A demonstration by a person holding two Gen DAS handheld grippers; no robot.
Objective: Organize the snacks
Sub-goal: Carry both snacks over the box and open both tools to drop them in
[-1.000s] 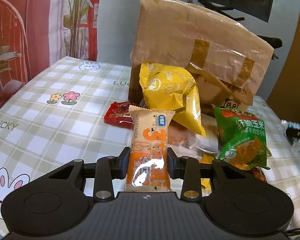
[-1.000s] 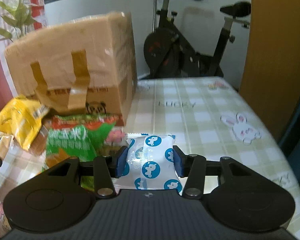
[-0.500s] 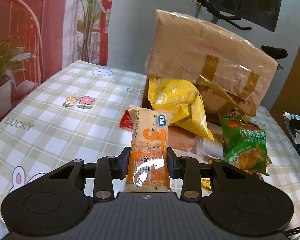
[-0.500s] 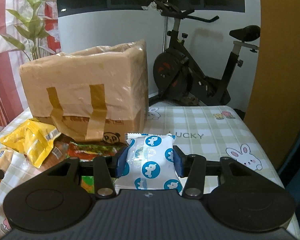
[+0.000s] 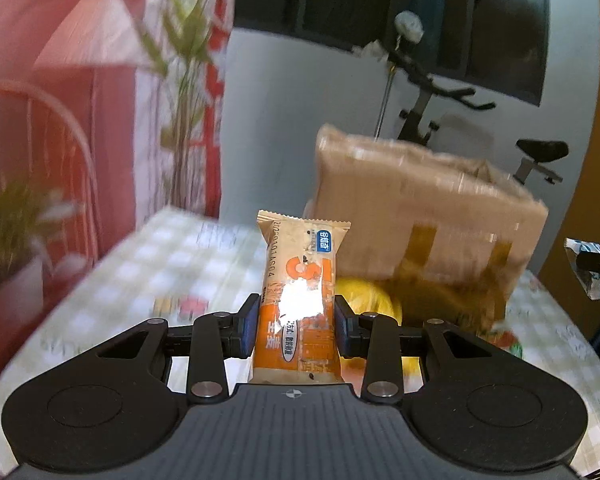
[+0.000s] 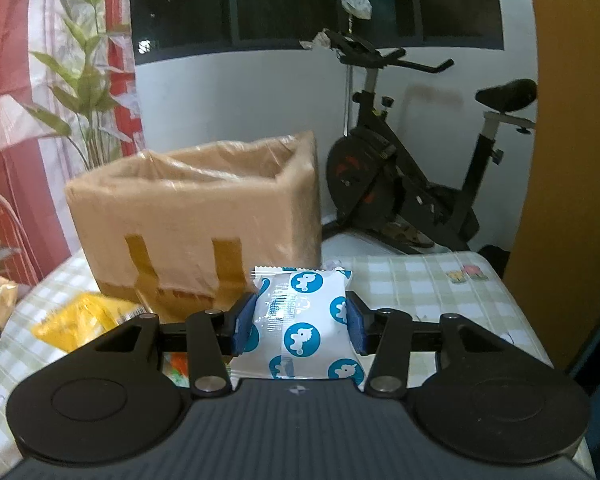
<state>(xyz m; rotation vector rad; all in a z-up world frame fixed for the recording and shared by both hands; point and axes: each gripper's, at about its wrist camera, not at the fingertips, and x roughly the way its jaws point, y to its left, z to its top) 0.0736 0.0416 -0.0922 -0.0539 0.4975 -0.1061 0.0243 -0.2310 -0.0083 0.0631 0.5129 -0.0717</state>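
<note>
My left gripper (image 5: 296, 326) is shut on an orange and tan snack bar (image 5: 300, 300), held upright above the table. My right gripper (image 6: 298, 326) is shut on a white packet with blue dots (image 6: 300, 324), also held up. A tall cardboard box (image 6: 196, 216) with tape strips and an open top stands on the table ahead of both; it also shows in the left wrist view (image 5: 420, 216). A yellow snack bag (image 6: 80, 320) lies at the box's foot, seen too in the left wrist view (image 5: 370, 300). The left view is motion-blurred.
The table has a green checked cloth (image 6: 428, 284). An exercise bike (image 6: 400, 184) stands behind the table. A potted plant (image 6: 84, 92) and a red and white curtain (image 6: 16, 60) are at the left. A green and orange snack packet (image 5: 504, 340) lies right of the yellow bag.
Both grippers have risen with their snacks still held. The box now sits lower in both views and its open top shows in the right wrist view.
</note>
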